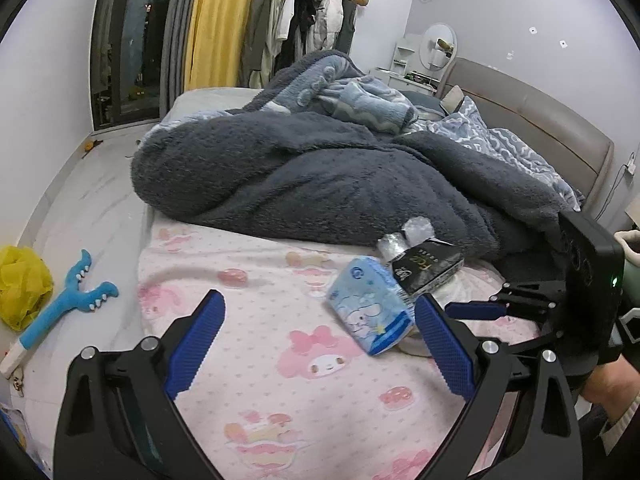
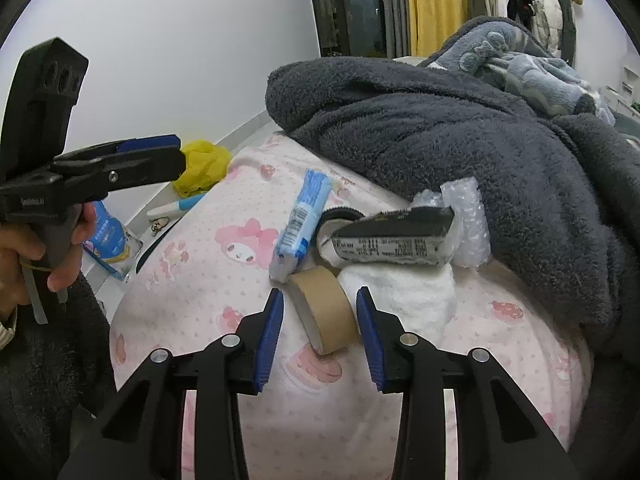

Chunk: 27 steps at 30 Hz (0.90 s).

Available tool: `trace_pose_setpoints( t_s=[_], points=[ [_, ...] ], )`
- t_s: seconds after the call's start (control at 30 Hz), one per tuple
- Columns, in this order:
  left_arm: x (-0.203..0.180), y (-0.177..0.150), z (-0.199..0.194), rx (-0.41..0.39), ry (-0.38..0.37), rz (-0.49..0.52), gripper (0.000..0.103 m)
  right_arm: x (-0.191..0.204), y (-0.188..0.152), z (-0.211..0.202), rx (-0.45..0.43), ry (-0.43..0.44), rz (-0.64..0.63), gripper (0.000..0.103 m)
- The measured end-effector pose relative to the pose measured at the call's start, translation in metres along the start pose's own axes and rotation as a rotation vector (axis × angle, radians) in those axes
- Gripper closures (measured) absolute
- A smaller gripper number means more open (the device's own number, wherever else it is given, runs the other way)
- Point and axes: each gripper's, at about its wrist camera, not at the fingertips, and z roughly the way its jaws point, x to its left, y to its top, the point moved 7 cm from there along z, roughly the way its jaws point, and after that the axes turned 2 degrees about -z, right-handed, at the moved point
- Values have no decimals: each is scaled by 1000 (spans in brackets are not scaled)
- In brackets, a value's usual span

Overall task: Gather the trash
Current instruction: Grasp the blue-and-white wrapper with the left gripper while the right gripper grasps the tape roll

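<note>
right fingers open, straddling the brown tape roll on the bed; the roll stands on edge, hole axis running across the gap, closer to the right pad. left gripper open too, tissue pack just ahead, off to its right. right hand's nearer the tape

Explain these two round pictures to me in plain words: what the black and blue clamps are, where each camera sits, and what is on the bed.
A person holds a hand tool with two jaws in each hand; a camera on each looks forward along them. In the left tool's picture, the left gripper is open over the pink bedsheet, holding nothing. In the right tool's picture, the right gripper straddles a brown tape roll, jaws open. Beyond lie a blue tissue pack, a black box, bubble wrap and a grey blanket.
</note>
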Motion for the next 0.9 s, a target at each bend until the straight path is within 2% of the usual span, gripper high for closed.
trace_pose_setpoints(
  t_s=[0.17,0.33,0.37,0.47,0.57,0.67,0.9],
  points=[
    [-10,-4,13,33,-14,2,6,-1,-5,7,11,8,-4,66],
    [-16,-8,25,55,-3,7,6,-3,-7,9,5,16,1,73],
    [-17,-8,26,57,-1,8,6,-4,-8,9,5,13,3,77],
    [-20,-11,33,64,15,15,7,-5,-10,11,0,12,10,78],
    [-23,-13,38,76,19,23,18,-2,-11,9,-4,16,-9,80],
    [-29,-15,43,83,4,23,20,-2,-11,3,-16,16,-15,82],
    [-44,-19,56,107,2,36,37,-6,-15,-12,-34,29,-5,82]
  ],
)
